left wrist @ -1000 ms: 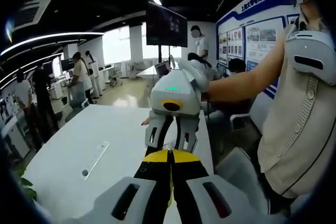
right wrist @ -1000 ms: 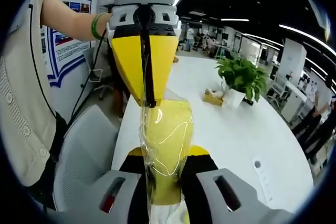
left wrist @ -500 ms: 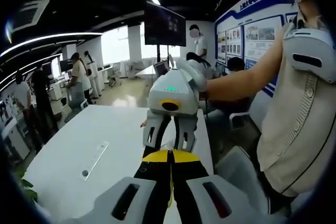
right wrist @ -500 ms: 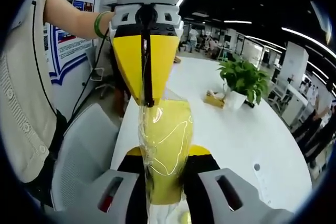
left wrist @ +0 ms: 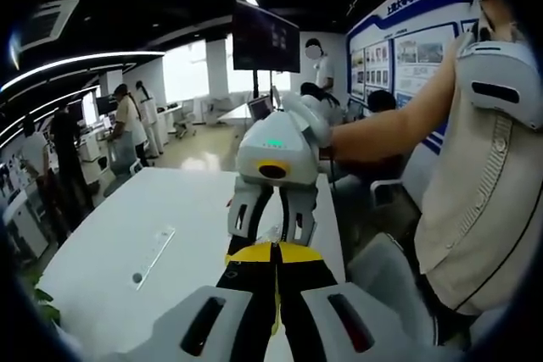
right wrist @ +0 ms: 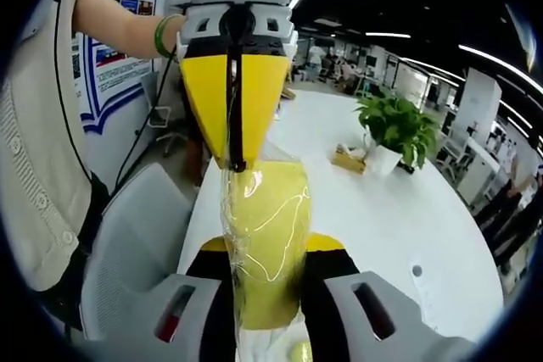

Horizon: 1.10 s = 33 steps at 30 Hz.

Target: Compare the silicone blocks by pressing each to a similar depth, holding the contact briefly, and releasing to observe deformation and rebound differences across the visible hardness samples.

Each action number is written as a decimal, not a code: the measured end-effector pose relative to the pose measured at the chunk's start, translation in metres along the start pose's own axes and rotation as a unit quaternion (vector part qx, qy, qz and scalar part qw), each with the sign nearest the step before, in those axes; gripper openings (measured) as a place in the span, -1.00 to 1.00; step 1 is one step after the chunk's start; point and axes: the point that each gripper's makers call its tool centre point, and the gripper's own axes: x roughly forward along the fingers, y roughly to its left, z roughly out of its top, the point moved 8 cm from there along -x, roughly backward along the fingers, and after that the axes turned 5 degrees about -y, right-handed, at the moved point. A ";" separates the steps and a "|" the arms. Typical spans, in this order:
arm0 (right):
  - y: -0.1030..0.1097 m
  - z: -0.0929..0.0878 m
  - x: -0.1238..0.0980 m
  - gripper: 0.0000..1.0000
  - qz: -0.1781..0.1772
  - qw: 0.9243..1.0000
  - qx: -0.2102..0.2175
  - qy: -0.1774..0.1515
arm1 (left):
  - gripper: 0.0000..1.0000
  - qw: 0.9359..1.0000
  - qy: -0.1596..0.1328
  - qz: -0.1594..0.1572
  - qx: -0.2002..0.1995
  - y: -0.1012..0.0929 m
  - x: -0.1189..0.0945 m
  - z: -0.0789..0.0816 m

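1. Gripping: right tool [right wrist: 254,247] has its black, yellow-tipped jaws clamped on a yellow silicone block [right wrist: 263,239] wrapped in clear film. The block sits upright between the jaws in the right gripper view, held in the air above the counter edge.
2. Left tool [right wrist: 235,137] comes down from the top of that view, yellow jaws pressed together with the tips pinching the block's top edge.
3. Left gripper view: left tool [left wrist: 273,252] jaws meet in a closed line, yellow tips at the far end. The white right tool [left wrist: 273,214] faces it just beyond, green light lit on its housing, its two fingers spread either side of the gap. The block itself is too thin to make out here.
4. A person's bare forearm [left wrist: 382,137] reaches to the right tool; a beige knit vest [left wrist: 475,209] is beside it.
5. White counter [right wrist: 382,209] below carries a potted plant [right wrist: 397,129], with a small yellow box [right wrist: 346,157] touching the pot.
6. A flat white ruler-like strip [left wrist: 153,256] lies on the counter [left wrist: 110,269], well apart from the tools.
7. A grey chair [right wrist: 136,235] stands at the counter edge; people stand in the office beyond.
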 end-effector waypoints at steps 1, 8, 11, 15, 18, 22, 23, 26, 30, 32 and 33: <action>0.000 -0.001 0.000 -0.57 -0.001 1.000 0.000 0.001 | -1.00 1.000 0.000 0.002 -0.002 0.000 0.000 0.000; -0.001 -0.006 0.003 -0.53 -0.002 1.000 0.005 0.001 | -1.00 0.999 -0.011 0.012 -0.029 0.005 0.000 -0.009; 0.000 -0.009 0.005 -0.49 -0.001 1.000 0.010 0.000 | -1.00 0.999 -0.019 0.013 -0.045 0.006 0.000 -0.013; 0.002 -0.015 0.007 -0.39 0.002 1.000 0.025 0.002 | -1.00 0.997 -0.030 0.021 -0.071 0.011 0.000 -0.021; 0.003 -0.021 0.008 -0.34 -0.006 1.000 0.023 0.002 | -1.00 0.996 -0.033 0.023 -0.082 0.014 0.002 -0.032; 0.002 -0.028 0.007 -0.20 -0.030 0.999 0.041 -0.004 | -1.00 0.994 -0.034 0.021 -0.100 0.011 0.009 -0.043; 0.001 -0.030 0.007 -0.15 -0.036 0.998 0.044 -0.007 | -1.00 0.994 -0.034 0.024 -0.104 0.013 0.010 -0.048; -0.001 -0.039 0.004 0.03 -0.073 0.995 0.061 -0.025 | -1.00 0.992 -0.034 0.024 -0.123 0.017 0.012 -0.058; -0.002 -0.062 -0.003 0.21 -0.127 0.984 0.120 -0.043 | -1.00 0.990 -0.033 0.025 -0.136 0.019 0.018 -0.071; 0.002 -0.072 -0.007 0.26 -0.150 0.976 0.148 -0.058 | -1.00 0.989 -0.031 0.024 -0.143 0.021 0.021 -0.080; 0.004 -0.076 -0.009 0.26 -0.161 0.971 0.161 -0.067 | -1.00 0.988 -0.030 0.022 -0.150 0.023 0.023 -0.085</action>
